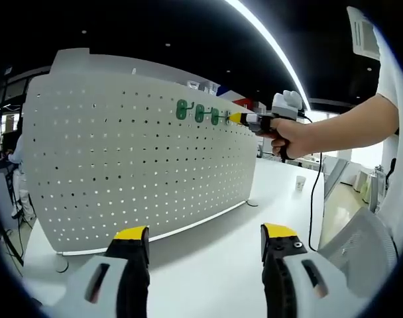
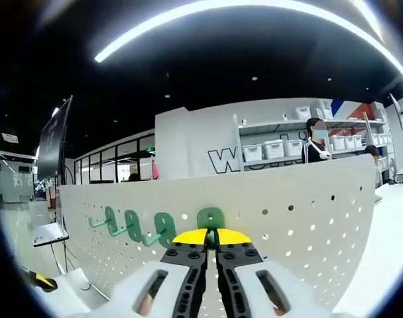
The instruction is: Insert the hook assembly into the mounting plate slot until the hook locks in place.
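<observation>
A white pegboard (image 1: 142, 159) stands upright on the white table (image 1: 254, 212). Three green hooks (image 1: 199, 112) hang in a row near its top edge. A hand holds my right gripper (image 1: 236, 118) against the board just right of that row. In the right gripper view my right gripper (image 2: 211, 236) is shut on a fourth green hook (image 2: 210, 217), whose plate lies flat on the pegboard (image 2: 301, 212). The other hooks (image 2: 132, 225) hang to its left. My left gripper (image 1: 205, 232) is open and holds nothing, well back from the board above the table.
A paper cup (image 1: 299, 183) stands on the table beyond the board's right end, and a black cable (image 1: 314, 199) drops from the right gripper. A mesh chair (image 1: 360, 245) is at the right. Shelves with white bins (image 2: 274, 149) and people stand behind the board.
</observation>
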The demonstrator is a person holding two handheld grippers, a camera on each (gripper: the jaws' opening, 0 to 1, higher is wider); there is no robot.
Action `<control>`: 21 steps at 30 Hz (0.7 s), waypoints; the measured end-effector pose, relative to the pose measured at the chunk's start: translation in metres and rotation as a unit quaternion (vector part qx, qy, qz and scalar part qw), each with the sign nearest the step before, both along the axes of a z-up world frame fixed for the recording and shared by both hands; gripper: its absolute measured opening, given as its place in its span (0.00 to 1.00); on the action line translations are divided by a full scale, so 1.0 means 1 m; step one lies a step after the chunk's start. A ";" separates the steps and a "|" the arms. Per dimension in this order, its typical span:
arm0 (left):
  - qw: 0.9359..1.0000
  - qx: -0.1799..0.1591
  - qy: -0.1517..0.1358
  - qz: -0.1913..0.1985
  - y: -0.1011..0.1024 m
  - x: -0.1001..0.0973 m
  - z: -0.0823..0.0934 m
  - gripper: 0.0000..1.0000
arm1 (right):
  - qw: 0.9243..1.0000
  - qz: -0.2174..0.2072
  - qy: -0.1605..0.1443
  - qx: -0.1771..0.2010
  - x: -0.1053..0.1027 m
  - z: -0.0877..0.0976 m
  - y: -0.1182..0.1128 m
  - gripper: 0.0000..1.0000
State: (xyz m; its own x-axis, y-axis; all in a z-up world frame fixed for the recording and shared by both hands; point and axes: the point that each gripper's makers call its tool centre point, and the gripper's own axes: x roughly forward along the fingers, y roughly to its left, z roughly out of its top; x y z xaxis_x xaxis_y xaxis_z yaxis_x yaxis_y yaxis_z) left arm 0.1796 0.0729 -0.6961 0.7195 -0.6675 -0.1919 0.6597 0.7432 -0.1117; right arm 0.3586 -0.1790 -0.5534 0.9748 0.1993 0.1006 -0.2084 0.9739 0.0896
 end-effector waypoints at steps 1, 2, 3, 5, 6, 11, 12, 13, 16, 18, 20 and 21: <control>1.000 0.000 0.001 0.001 0.000 0.000 0.000 0.70 | 1.000 -0.001 0.000 0.001 0.000 0.000 0.000 0.01; 1.000 -0.001 0.002 0.000 0.000 0.000 0.000 0.70 | 1.000 -0.002 -0.001 0.004 0.000 0.000 0.000 0.01; 1.000 -0.002 0.002 0.001 0.000 0.000 0.000 0.70 | 1.000 -0.002 0.000 0.004 0.001 -0.001 0.002 0.01; 1.000 -0.001 0.002 0.000 -0.001 0.000 -0.001 0.70 | 1.000 -0.007 -0.002 0.003 0.001 -0.002 0.001 0.01; 1.000 -0.001 0.002 0.000 -0.001 0.000 -0.001 0.70 | 1.000 -0.010 -0.002 0.003 0.001 -0.001 0.002 0.01; 1.000 0.000 0.003 -0.001 -0.002 0.001 -0.001 0.69 | 0.999 -0.035 -0.012 -0.012 0.003 -0.003 0.003 0.01; 1.000 0.001 0.003 0.000 -0.001 0.001 0.000 0.69 | 0.999 -0.040 -0.015 -0.011 0.003 -0.003 0.003 0.01; 1.000 0.001 0.003 0.000 -0.001 0.001 0.000 0.69 | 0.999 -0.044 -0.018 -0.006 0.003 -0.003 0.002 0.01; 1.000 0.001 0.002 0.001 0.001 0.001 0.001 0.69 | 0.998 -0.058 -0.021 -0.003 0.004 -0.004 0.004 0.01; 1.000 0.001 0.003 0.002 0.002 0.001 0.000 0.69 | 0.998 -0.060 -0.020 -0.004 0.005 -0.005 0.003 0.01; 1.000 0.001 0.002 0.003 0.003 0.001 0.000 0.69 | 0.998 -0.062 -0.017 -0.024 0.005 -0.005 0.003 0.01; 1.000 0.000 0.002 0.004 0.004 0.001 0.000 0.68 | 0.998 -0.062 -0.016 -0.024 0.005 -0.005 0.003 0.01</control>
State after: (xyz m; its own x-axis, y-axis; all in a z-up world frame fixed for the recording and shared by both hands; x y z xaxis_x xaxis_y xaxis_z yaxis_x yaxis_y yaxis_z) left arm 0.1807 0.0766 -0.6958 0.7239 -0.6617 -0.1954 0.6531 0.7485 -0.1151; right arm 0.3634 -0.1765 -0.5585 0.9886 0.0833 0.1253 -0.0888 0.9953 0.0383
